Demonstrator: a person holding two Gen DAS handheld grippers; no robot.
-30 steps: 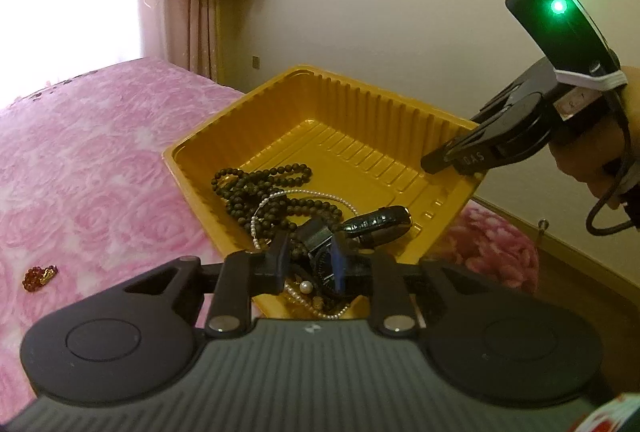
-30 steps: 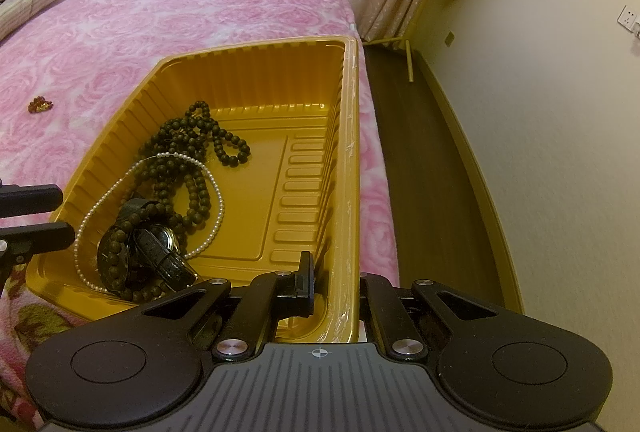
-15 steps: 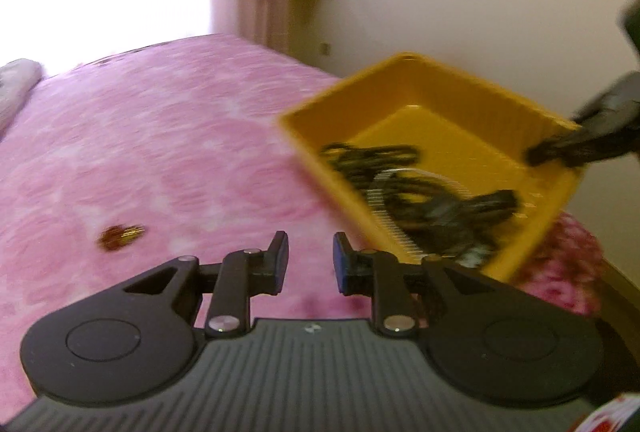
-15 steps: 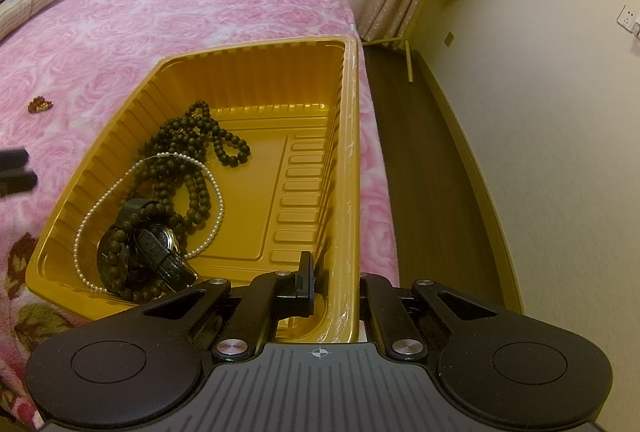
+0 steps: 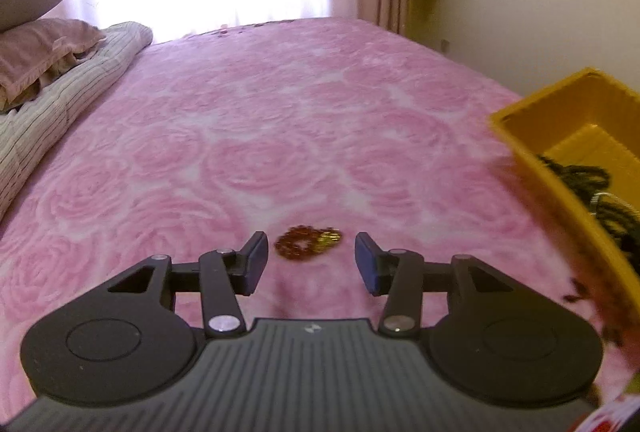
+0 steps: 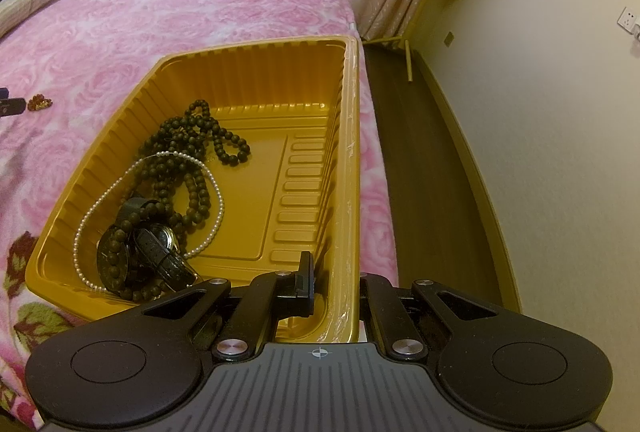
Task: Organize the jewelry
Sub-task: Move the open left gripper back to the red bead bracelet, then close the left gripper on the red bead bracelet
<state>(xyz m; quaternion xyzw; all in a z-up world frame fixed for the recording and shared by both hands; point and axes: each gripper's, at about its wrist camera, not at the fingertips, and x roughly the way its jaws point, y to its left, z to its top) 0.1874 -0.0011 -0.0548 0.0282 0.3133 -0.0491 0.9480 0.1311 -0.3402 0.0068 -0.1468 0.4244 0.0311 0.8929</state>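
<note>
Your left gripper [image 5: 308, 260] hangs low over the pink bedspread [image 5: 280, 136]. Its two fingers are spread wide apart and hold nothing. A small red bead bracelet [image 5: 306, 243] with a gold bit on one side lies flat on the bedspread. It sits just past the fingertips, in line with the gap between them. The fingers do not touch it.

Off to your right in this view you see a corner of the yellow tray [image 5: 560, 168]. It looks blurry, with dark beads inside.

Your right gripper [image 6: 335, 282] is closed on the yellow tray's long side wall [image 6: 347, 168], near the close corner. One finger [image 6: 306, 282] is inside the tray and the other is outside, mostly hidden by the wall.

The tray rests on the bedspread at the edge of the bed, next to the dark floor [image 6: 424, 160]. Inside it, a long string of dark beads [image 6: 188, 160] lies in a heap. A white pearl necklace [image 6: 216, 192] loops over it. A black watch [image 6: 160, 252] sits on top of both, near the close left corner. The right half of the tray is bare.

In the right wrist view the red bracelet [image 6: 39, 102] is a tiny spot far left on the bedspread, well apart from the tray, with a dark fingertip of the left gripper just beside it.
</note>
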